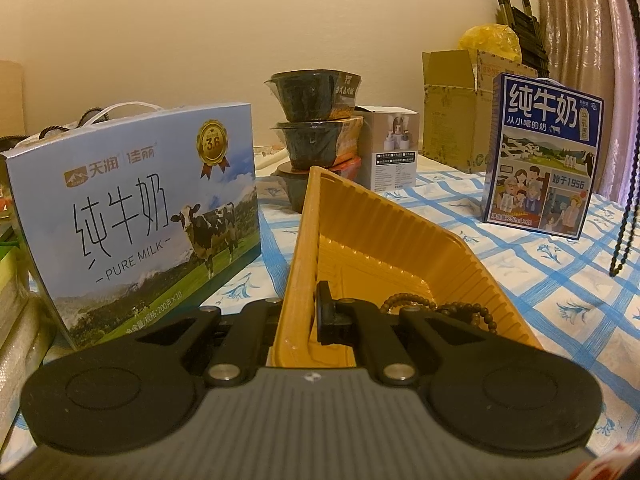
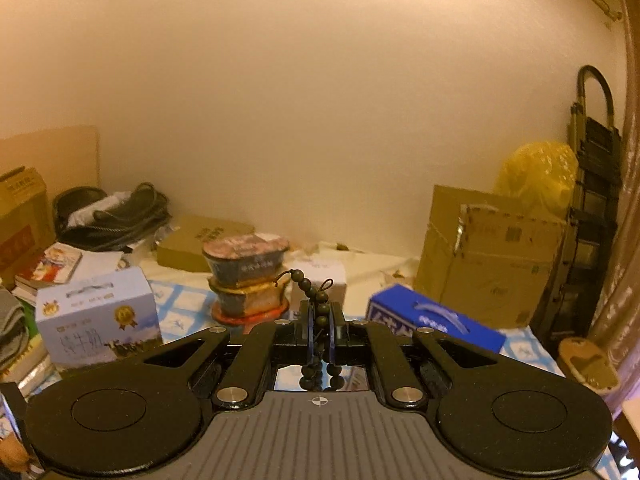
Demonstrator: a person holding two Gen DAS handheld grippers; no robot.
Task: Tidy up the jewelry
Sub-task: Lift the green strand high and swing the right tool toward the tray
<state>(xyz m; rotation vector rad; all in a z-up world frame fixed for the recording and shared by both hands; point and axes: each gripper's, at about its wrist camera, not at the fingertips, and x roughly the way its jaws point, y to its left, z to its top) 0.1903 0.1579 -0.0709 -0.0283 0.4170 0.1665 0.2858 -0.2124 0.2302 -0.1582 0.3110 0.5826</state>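
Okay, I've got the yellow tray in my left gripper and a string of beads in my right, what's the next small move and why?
Probably bring the right gripper over the yellow tray and lower the dark bead string in before opening. The right gripper is shut on the beads up in the air, the left gripper grips the tray's near wall, and another bead string already lies inside.

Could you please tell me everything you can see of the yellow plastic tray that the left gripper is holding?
The yellow tray looks like thin moulded plastic, with ribbed side walls and a stepped, shallow floor. The left gripper is shut on its near wall, one finger inside and one outside, holding it tilted above the blue checked tablecloth. A string of small brown beads lies in its near end, draped toward the right rim. Its far corner points toward the stacked noodle bowls.
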